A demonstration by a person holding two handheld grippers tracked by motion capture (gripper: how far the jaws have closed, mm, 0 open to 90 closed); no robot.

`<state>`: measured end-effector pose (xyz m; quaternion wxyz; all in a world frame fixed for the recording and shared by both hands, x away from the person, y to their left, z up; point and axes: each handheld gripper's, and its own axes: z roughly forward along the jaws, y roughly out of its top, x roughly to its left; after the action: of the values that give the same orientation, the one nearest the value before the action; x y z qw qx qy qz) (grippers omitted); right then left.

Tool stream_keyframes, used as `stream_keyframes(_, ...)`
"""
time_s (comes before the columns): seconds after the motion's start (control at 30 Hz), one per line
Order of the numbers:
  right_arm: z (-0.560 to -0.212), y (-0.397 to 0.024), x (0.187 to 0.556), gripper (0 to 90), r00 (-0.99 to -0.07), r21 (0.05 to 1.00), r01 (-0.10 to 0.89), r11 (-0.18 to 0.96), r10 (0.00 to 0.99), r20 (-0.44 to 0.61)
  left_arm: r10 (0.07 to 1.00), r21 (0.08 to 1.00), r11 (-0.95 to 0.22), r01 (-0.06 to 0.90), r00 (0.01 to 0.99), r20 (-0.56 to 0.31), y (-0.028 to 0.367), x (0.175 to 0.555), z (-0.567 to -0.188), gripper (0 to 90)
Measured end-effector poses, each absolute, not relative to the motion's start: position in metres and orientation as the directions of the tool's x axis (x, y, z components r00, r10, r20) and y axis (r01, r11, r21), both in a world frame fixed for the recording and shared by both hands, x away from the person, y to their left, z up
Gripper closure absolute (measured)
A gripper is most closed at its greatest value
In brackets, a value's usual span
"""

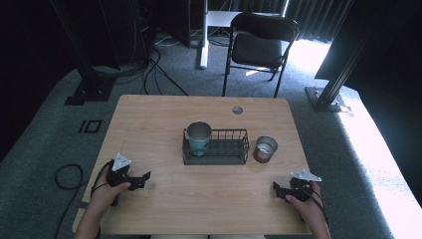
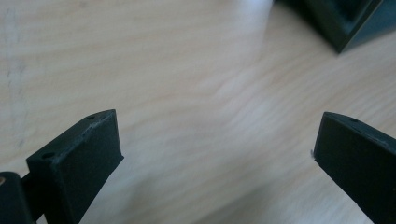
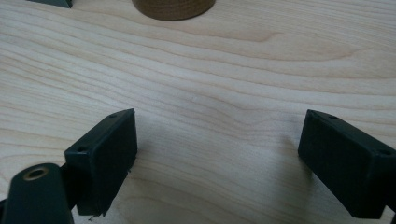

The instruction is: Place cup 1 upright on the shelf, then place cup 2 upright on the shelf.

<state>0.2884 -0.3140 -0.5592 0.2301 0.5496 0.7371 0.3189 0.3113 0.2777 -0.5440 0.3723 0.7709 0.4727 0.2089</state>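
On the wooden table [image 1: 164, 117], the left gripper [image 1: 145, 176] rests at about 8 o'clock, its jaws spread wide over bare wood. The right gripper [image 1: 275, 186] sits at about 4 o'clock, jaws likewise apart and holding nothing. A black wire basket [image 1: 224, 152] stands at the table's centre with a teal cup [image 1: 199, 137] upright in its 9 o'clock end. A brown metal-lined cup [image 1: 264, 149] stands just beside the basket at its 3 o'clock side, nearest the right gripper.

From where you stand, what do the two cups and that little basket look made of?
Teal cup: shiny grey inside, probably steel, with a coloured coat. Brown cup: same bright metal lining and a brown outside. Basket: thin black wire, likely coated metal.
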Motion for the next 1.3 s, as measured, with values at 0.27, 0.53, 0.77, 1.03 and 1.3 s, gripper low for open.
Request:
stream_keyframes(0.27, -0.559, -0.314, 0.288, 11.2, -0.290, 0.723, 0.664, 0.193, 0.957, 0.011, 0.911, 0.746, -0.269, 0.610, 0.413, -0.010, 0.289, 0.304, -0.550, 1.5)
stream_keyframes(0.53, -0.559, -0.314, 0.289, 11.1, -0.293, 0.723, 0.663, 0.195, 0.956, 0.011, 0.920, 0.701, -0.295, 0.650, 0.390, 0.025, 0.294, 0.301, -0.556, 1.5)
stream_keyframes(0.77, -0.559, -0.314, 0.290, 11.1, -0.297, 0.723, 0.661, 0.199, 0.955, 0.010, 0.939, 0.688, -0.255, 0.679, 0.344, 0.009, 0.297, 0.300, -0.558, 1.5)
stream_keyframes(1.03, -0.559, -0.315, 0.290, 11.1, -0.303, 0.723, 0.660, 0.203, 0.953, 0.009, 0.941, 0.688, -0.250, 0.681, 0.337, 0.008, 0.297, 0.301, -0.558, 1.5)
stream_keyframes(1.3, -0.559, -0.315, 0.290, 11.1, -0.303, 0.723, 0.660, 0.203, 0.953, 0.009, 0.941, 0.689, -0.250, 0.680, 0.338, 0.009, 0.297, 0.301, -0.558, 1.5)
